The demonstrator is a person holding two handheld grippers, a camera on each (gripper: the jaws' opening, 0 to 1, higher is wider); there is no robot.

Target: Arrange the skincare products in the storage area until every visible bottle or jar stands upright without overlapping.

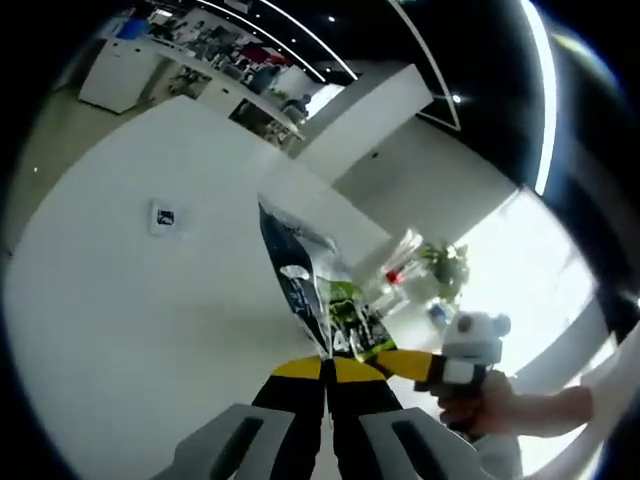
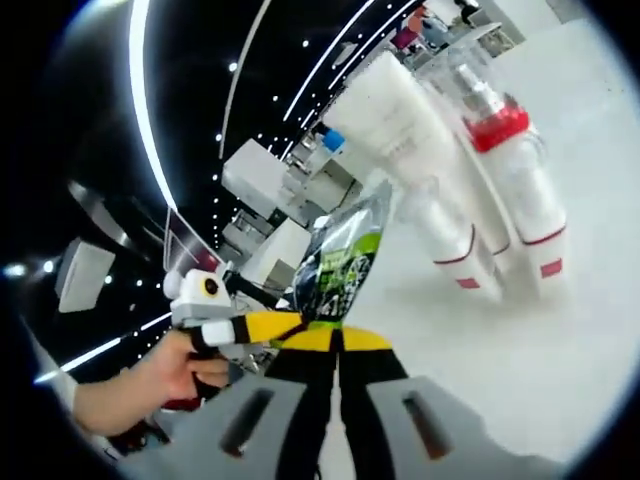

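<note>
In the right gripper view, a clear organizer (image 2: 440,200) stood on the white table (image 2: 560,340) to the far right, holding white bottles (image 2: 400,130) and a bottle with a red collar (image 2: 497,127); red bands marked their lower ends, and they leaned across the view together with the organizer, so whether they stood truly upright could not be told. Nearer, the right gripper (image 2: 335,340) had its yellow-tipped jaws pinched together on the lower edge of a glossy sachet (image 2: 342,262) printed dark and green. The sachet's long axis ran away from the jaws, its free end pointing toward the organizer. In the left gripper view, the left gripper (image 1: 327,365) likewise had its jaws pressed tight on the sachet (image 1: 310,290), held above the table (image 1: 120,330), with the organizer (image 1: 405,265) small beyond it. A hand (image 1: 480,405) held the other gripper at the near right.
</note>
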